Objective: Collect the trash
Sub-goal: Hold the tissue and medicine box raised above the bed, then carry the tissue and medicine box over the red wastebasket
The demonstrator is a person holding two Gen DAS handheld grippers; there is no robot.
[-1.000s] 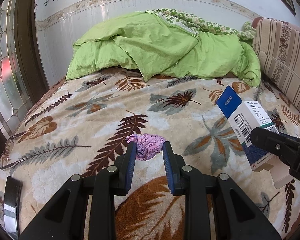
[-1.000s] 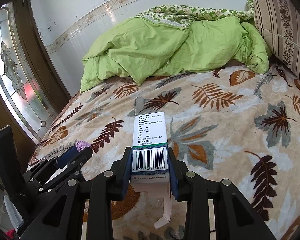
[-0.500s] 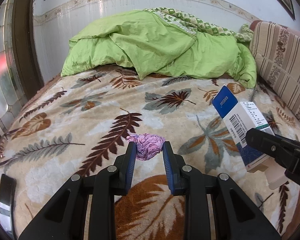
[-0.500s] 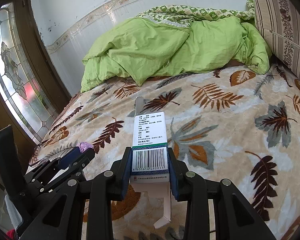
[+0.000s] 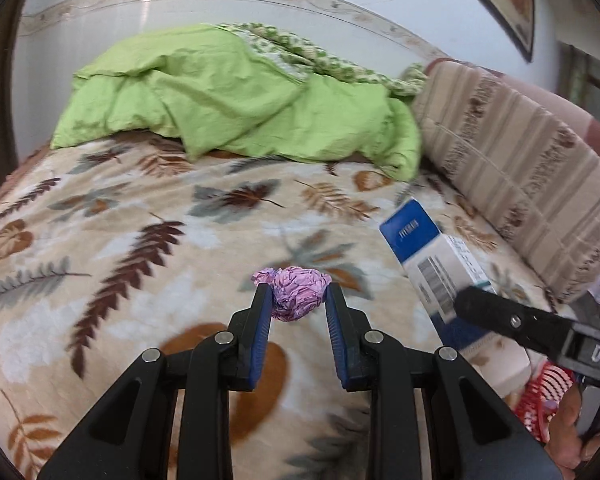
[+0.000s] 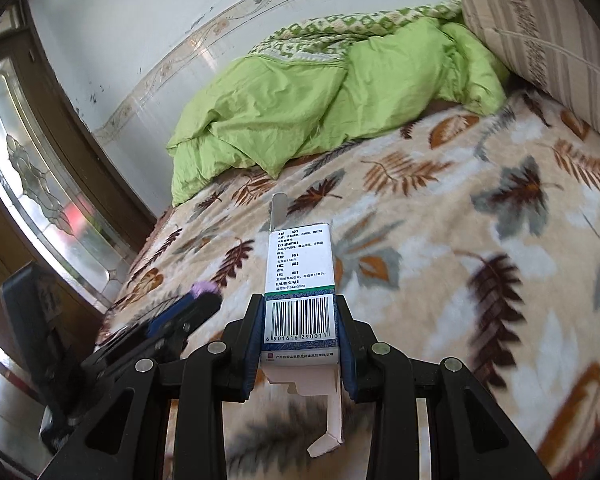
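Left gripper (image 5: 296, 300) pinches purple wrapper (image 5: 296, 294) — right gripper (image 6: 300, 320) clamps carton (image 6: 300, 280)

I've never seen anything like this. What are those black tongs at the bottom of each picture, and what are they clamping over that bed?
There is no robot here: a person carries one hand-held gripper in each hand, and a small wide-angle camera on each looks forward along its two fingers. That is why the black arms fill the bottom of both pictures.

In the left camera's picture, the left hand-held gripper is clamped on a crumpled purple wrapper. In the right camera's picture, the right hand-held gripper pinches a small blue-and-white carton with a barcode, its bottom flap hanging open.

Both are held above a leaf-patterned blanket. A bunched green quilt lies at the far end, and a striped cushion stands along the right side.
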